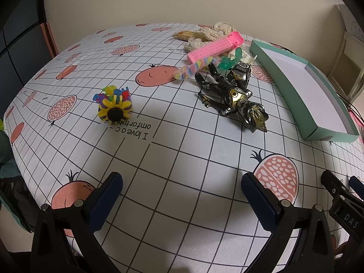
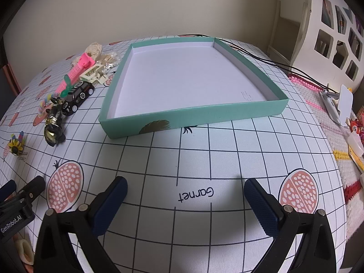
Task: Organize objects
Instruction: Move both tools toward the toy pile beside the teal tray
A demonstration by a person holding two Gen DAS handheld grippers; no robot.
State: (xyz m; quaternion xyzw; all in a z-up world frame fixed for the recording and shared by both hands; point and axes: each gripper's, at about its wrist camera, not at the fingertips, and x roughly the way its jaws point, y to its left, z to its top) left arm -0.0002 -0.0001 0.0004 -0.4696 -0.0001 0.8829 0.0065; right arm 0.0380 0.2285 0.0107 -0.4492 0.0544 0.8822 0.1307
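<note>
A shallow teal box [image 2: 159, 126] with a white inside stands on the patterned tablecloth, nothing in it; the left wrist view shows it at the right [image 1: 293, 95]. Left of it lie a black-and-gold figure [image 1: 236, 97] [image 2: 53, 125], a black toy car [image 2: 78, 95], a pink comb-like clip [image 1: 213, 47] [image 2: 76, 74], a pastel twisted rope [image 1: 193, 67], a green piece [image 1: 229, 60] and a colourful flower-shaped toy [image 1: 115, 103] [image 2: 15, 145]. My left gripper [image 1: 182, 188] is open above bare cloth, short of the toys. My right gripper [image 2: 185, 193] is open in front of the box.
Cream knitted cloth [image 1: 211, 31] and a snack bar [image 1: 185, 35] lie at the far side. A black cable [image 2: 273, 61] runs past the box's right. A crocheted mat [image 2: 318, 104] with small items and a white shelf unit [image 2: 336, 34] are at the right. A wall stands behind.
</note>
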